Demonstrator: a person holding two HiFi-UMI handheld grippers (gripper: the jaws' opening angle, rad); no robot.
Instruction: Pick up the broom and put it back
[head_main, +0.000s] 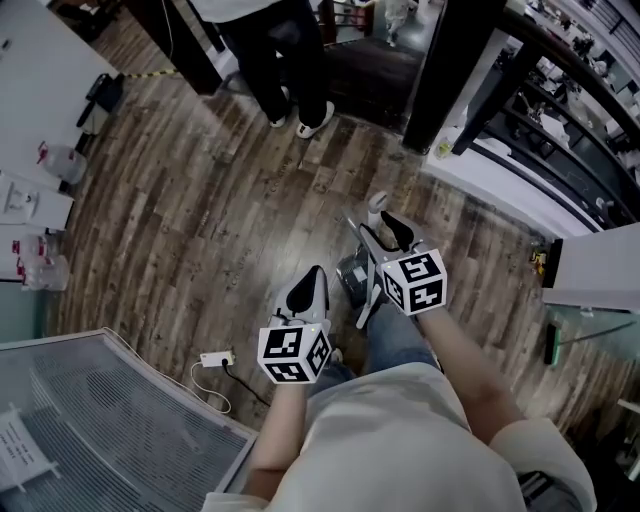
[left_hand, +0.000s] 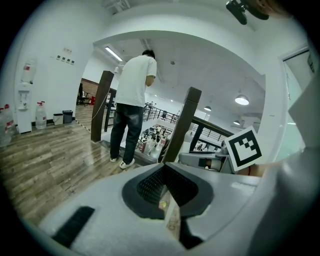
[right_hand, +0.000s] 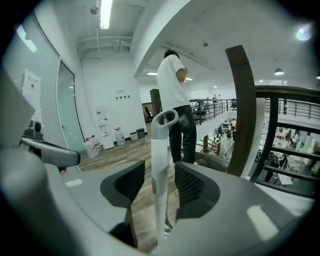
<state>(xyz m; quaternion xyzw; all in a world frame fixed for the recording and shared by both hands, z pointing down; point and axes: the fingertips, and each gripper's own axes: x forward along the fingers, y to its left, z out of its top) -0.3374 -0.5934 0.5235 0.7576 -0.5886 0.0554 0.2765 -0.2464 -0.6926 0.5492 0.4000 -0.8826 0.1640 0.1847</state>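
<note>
White broom handle (right_hand: 160, 145) loose between parted jaws of right gripper (right_hand: 159, 172), lower end hidden, left gripper (left_hand: 164, 169) jaws closed

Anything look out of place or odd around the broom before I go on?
Nothing damaged or spilled. The broom handle stands upright between the right tongs, with the pads clear of it. The only oddity is a corded white plug lying loose on the floor.

You have two grippers, left gripper (head_main: 316, 272) and right gripper (head_main: 381, 228), one broom (right_hand: 159, 170), one person (head_main: 283, 60) standing ahead, one white adapter (head_main: 215, 358) on the floor.
</note>
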